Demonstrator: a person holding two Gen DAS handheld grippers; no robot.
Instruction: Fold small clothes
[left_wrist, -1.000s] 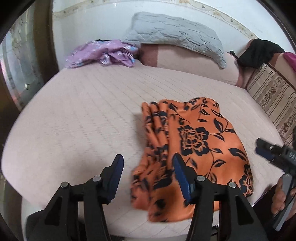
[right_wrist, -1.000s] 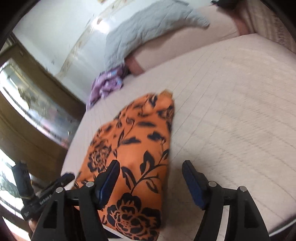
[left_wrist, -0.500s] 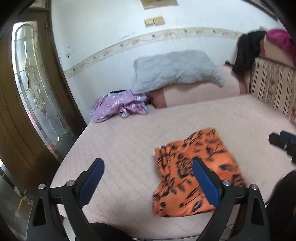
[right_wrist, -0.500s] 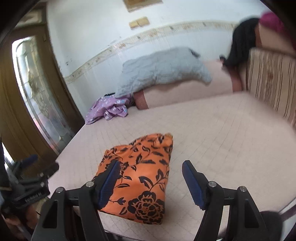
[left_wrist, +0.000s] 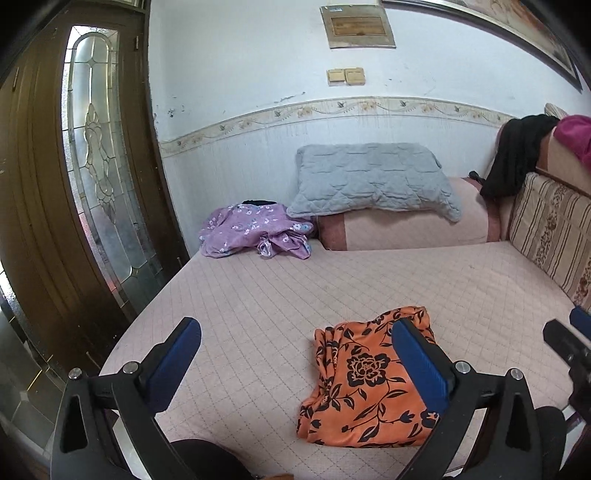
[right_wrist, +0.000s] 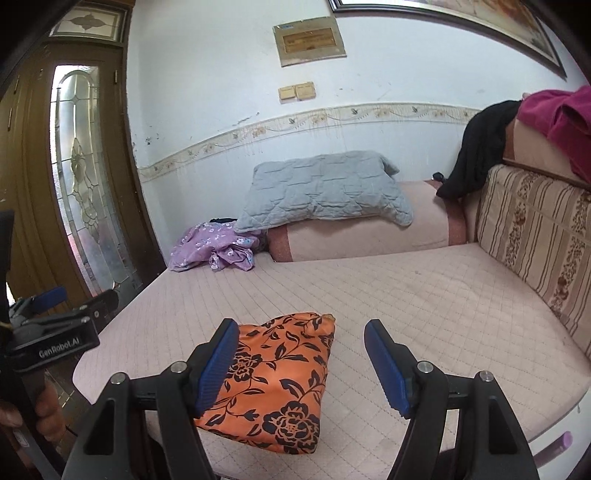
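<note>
orange floral garment (left_wrist: 365, 380): folded into a compact bundle, lying flat near the front edge of the bed (left_wrist: 258, 295), nothing on it.
left gripper (left_wrist: 295, 373): jaws at their widest – nothing between the pads; garment sits ahead and below, toward its right finger, not touched.
right gripper (right_wrist: 301, 365): jaws partly apart, empty; garment lies ahead and below on its left-finger side, clear of the pads.
long axis: bundle runs from the front edge toward the pillow end, roughly along both grippers' pointing line.
nearer hand: about even – garment lies between the two; cannot tell which is closer.
purple floral garment (left_wrist: 255, 230): crumpled heap at the far left corner of the bed, beside the grey pillow (left_wrist: 373, 181); looks like the next piece to fold, and the left side is nearer to it.
left-wrist-only: pleated left edge of the orange bundle.
right-wrist-only: person's hand (right_wrist: 46, 408) gripping the left tool's handle; bundle's right edge and far corner unobstructed.
</note>
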